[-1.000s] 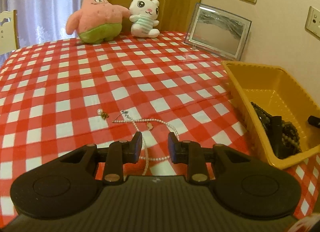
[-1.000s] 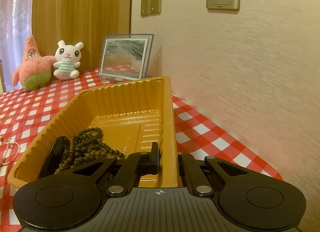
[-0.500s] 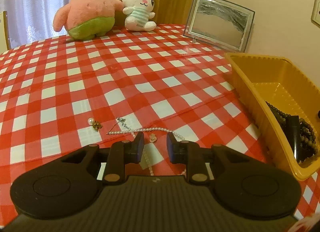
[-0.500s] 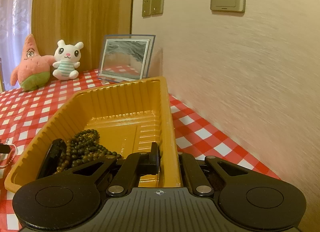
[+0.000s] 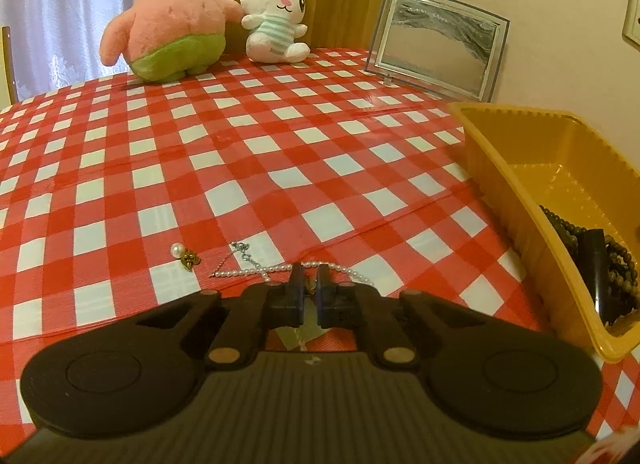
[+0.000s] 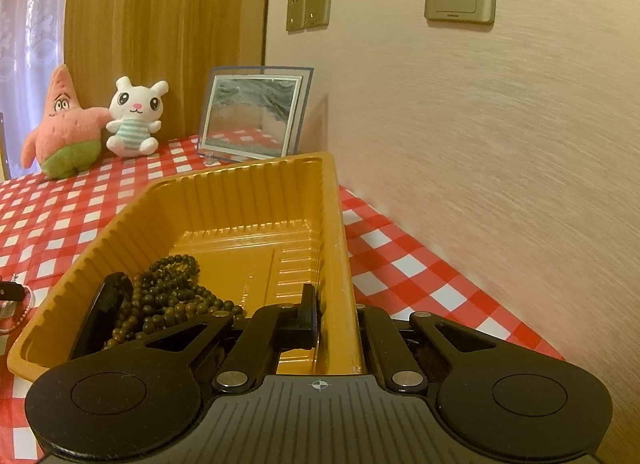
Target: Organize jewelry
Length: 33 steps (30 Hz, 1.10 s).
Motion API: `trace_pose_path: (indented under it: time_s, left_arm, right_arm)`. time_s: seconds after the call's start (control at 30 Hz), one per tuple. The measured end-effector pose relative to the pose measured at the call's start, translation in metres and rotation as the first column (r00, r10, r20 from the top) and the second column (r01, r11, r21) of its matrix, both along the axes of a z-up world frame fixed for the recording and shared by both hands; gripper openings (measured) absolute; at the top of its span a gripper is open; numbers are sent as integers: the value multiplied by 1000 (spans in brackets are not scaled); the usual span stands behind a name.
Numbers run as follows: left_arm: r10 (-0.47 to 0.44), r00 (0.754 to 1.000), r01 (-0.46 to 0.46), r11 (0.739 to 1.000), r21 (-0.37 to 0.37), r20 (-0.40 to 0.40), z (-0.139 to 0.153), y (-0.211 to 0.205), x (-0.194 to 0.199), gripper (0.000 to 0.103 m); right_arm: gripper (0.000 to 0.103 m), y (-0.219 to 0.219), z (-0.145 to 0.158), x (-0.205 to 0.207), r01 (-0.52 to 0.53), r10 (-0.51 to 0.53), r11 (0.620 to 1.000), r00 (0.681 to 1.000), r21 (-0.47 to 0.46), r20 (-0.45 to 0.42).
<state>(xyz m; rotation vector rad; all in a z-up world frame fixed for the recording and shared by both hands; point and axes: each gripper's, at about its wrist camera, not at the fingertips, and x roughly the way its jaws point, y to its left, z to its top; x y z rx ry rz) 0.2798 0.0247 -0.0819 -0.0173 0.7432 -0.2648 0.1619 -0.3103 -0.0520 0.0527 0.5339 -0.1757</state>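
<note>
the task looks roughly midway. in the ribbed amber plastic tray on the right of the red-and-white checked bench, a coil of dark brown wooden beads already lies in the near left corner, together with a flat black oblong piece that leans on the left wall; what that piece is cannot be told. the far half of the tray is bare.

still out on the bench, left of the tray, lies a thin strand of small white pearls with a silvery clasp at its far left end, and just to its left, apart from it, a single pearl earring with a gold-coloured charm.

the left claw is down at the middle of the pearl strand with its jaws drawn almost together; a small charm or bead on the strand sits in the narrow slit between them, so it appears clamped on the strand, though it has not lifted it off the cloth.

the right claw is clamped on the near right wall of the tray, one finger inside and one outside, seemingly steadying it.

left to do, by my reading: carry the strand across into the tray, then the earring.
</note>
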Motion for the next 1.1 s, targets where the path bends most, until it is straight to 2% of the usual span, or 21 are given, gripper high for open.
trace_pose_path:
  time_s: [0.23, 0.47, 0.63, 0.83, 1.0, 1.1]
  left_arm:
    - [-7, 999, 9, 999, -41, 42, 26, 1, -22, 4]
    - [-89, 993, 99, 986, -134, 79, 62, -21, -50, 4]
    - [-190, 979, 203, 949, -240, 78, 75, -53, -62, 4]
    - [-312, 949, 311, 901, -302, 49, 76, -102, -59, 4]
    - [-379, 925, 368, 874, -318, 28, 70, -134, -52, 4]
    - [-392, 920, 374, 872, -315, 7, 66, -145, -46, 4]
  right_arm:
    - [3, 3, 2, -3, -9, 9, 1000, 1000, 0, 5]
    - [4, 9, 8, -8, -18, 18, 1000, 1000, -3, 26]
    - [4, 13, 12, -11, -25, 25, 1000, 999, -12, 41]
    - [4, 12, 11, -12, -24, 24, 1000, 999, -3, 38]
    - [4, 10, 10, -11, -26, 26, 1000, 999, 7, 34]
    - [4, 9, 10, -10, -27, 27, 1000, 999, 12, 34]
